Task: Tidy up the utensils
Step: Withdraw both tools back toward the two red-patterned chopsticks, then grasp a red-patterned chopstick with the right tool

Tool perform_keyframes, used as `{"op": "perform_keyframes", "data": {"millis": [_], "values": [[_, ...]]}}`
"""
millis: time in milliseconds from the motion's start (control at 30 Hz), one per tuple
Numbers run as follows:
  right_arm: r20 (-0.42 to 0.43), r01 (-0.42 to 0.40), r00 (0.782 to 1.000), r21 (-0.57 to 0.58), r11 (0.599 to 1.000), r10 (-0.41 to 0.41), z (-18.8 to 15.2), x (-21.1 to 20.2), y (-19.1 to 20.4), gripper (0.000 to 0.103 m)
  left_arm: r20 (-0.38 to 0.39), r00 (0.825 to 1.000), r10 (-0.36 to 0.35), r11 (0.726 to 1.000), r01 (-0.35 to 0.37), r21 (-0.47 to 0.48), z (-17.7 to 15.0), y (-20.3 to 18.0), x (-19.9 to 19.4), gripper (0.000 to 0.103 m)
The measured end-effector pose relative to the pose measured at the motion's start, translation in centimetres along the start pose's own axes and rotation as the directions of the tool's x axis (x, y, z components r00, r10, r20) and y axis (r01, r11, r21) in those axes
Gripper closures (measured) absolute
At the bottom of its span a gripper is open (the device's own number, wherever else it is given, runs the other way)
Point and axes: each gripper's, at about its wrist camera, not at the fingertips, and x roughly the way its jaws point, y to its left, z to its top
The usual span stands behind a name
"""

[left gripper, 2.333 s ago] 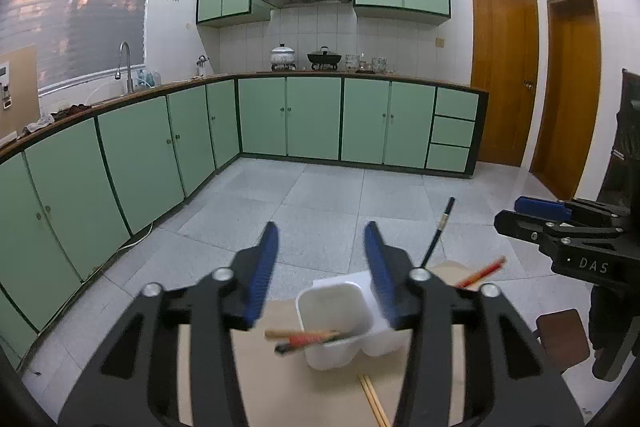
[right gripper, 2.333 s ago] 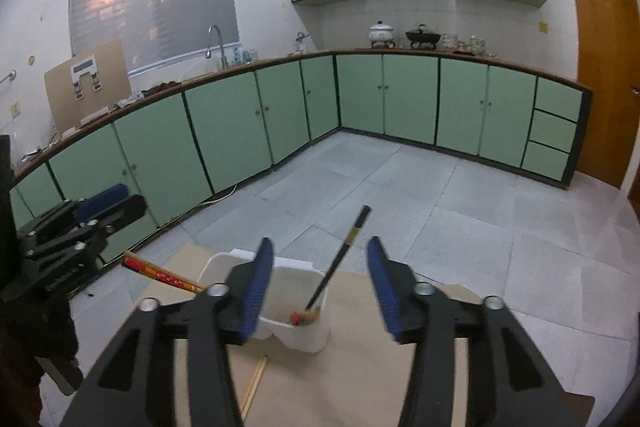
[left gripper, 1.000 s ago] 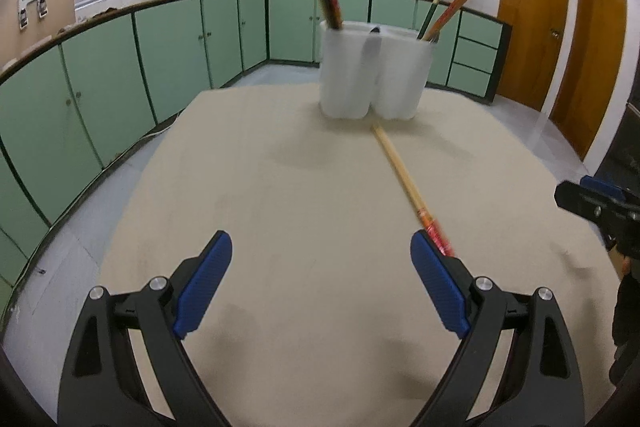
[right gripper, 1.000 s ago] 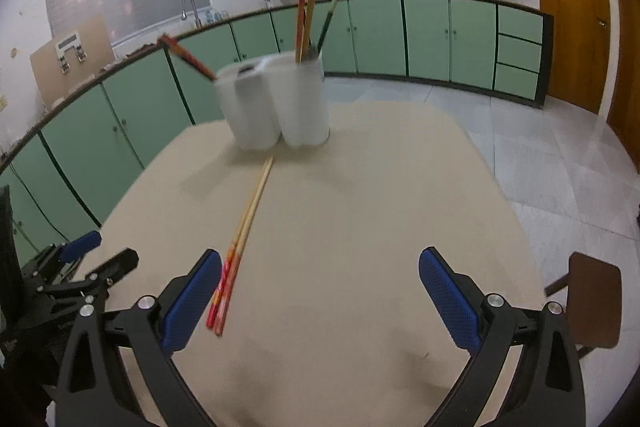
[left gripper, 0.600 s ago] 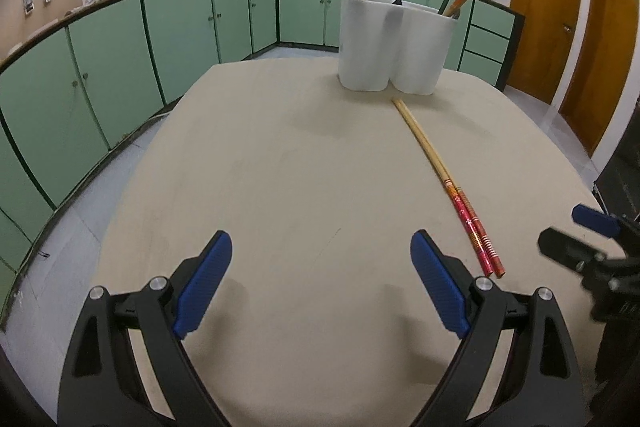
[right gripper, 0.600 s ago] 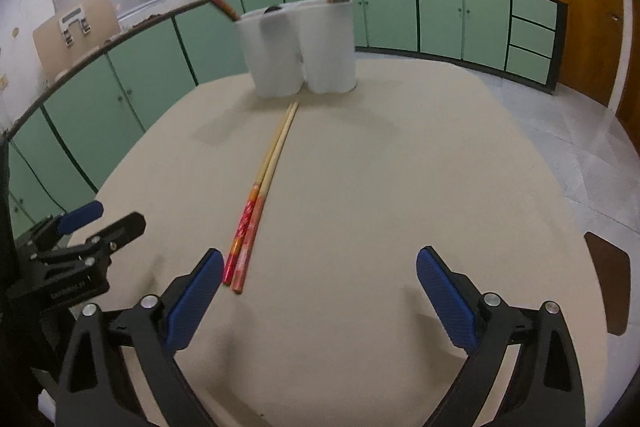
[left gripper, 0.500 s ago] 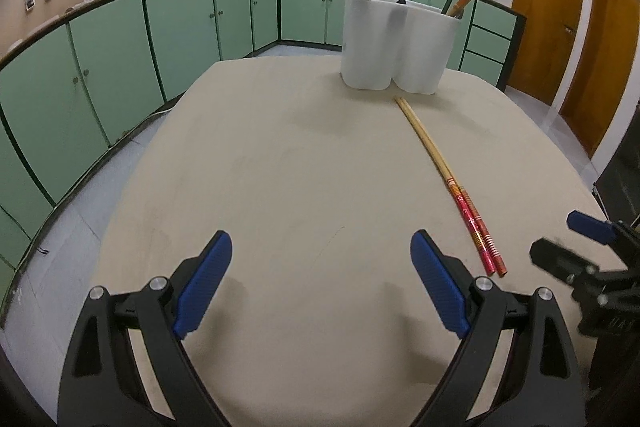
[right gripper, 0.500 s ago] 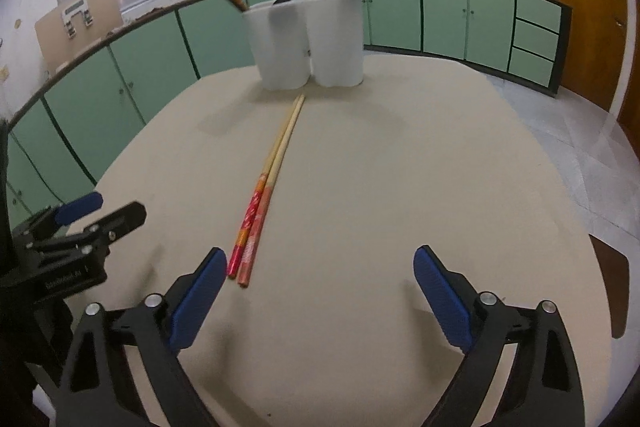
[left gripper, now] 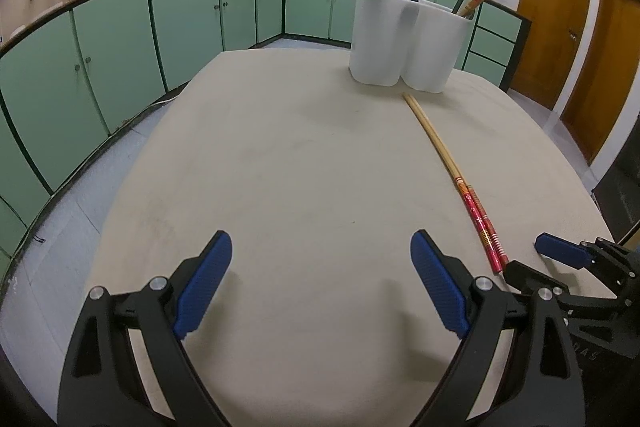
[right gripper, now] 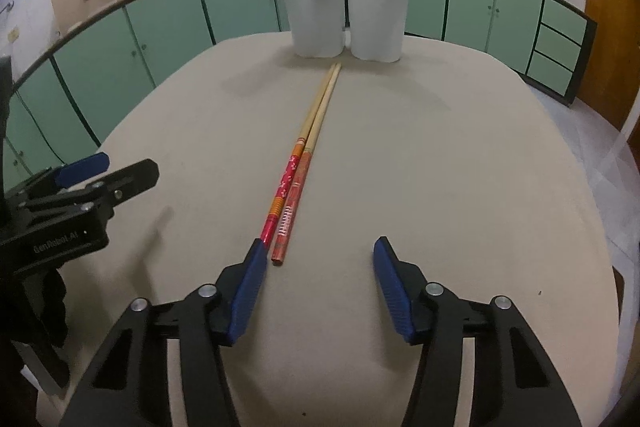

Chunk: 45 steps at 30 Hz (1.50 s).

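left claw: left gripper with blue pads (left gripper: 322, 281) spread wide, holding nothing; hovers low over bare tabletop
beige oval table (left gripper: 304, 163): under both claws, bare ahead of the left one
left-claw risk: well apart from the sticks, which lie off to its right; if it swings right to help it could knock the right claw, since they sit near each other at the near edge
pair of bamboo chopsticks with red patterned handles (right gripper: 308, 147): task thing, flat on table side by side, touching; red ends just ahead of the right claw, bare tips pointing away toward the holder
right claw: right gripper with blue pads (right gripper: 320, 285) released, nothing in it; its left pad is just beside the red ends, so the sticks are off-centre, not between the pads
grasp risk: closing from here likely misses or catches one stick only; left pad could nudge the ends and roll or split the pair; thin round sticks flat on table are hard to pinch, may pivot or slip out when lifted by the end
white two-cup plastic utensil holder (right gripper: 346, 13): far ahead of both claws, upright, other chopsticks already standing in both cups
placing risk: long sticks held at one end may swing, hit the rim or the standing sticks, tip the light holder
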Motion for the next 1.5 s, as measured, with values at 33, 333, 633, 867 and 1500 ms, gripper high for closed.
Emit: {"op": "perform_keyframes", "data": {"millis": [33,333,633,867,1500], "values": [[-0.001,0.004,1.000,-0.003,1.000,-0.004,0.0,0.0,0.0,0.048,-0.001,1.000,-0.001,1.000,0.001,-0.002,0.0,0.0,0.0,0.015],[0.006,0.036,0.999,0.020,0.999,-0.036,0.1,-0.4,-1.0,0.053,-0.005,1.000,-0.003,1.000,0.003,-0.013,0.0,0.2,0.2,0.015],[0.010,-0.041,0.999,0.011,0.999,0.041,-0.2,-0.5,-0.5,0.071,-0.006,1.000,0.003,1.000,-0.003,-0.007,-0.1,0.1,0.1,0.015],[-0.001,-0.042,0.999,-0.001,0.999,0.042,0.1,0.0,0.3,0.083,-0.010,1.000,0.007,1.000,-0.007,-0.011,-0.1,0.1,0.2,0.015],[0.023,-0.003,1.000,0.109,0.994,0.000,-1.0,-2.2,-4.2,0.097,-0.052,0.996,-0.067,0.997,0.069,0.022,-0.9,-3.9,0.6,0.015]]}}
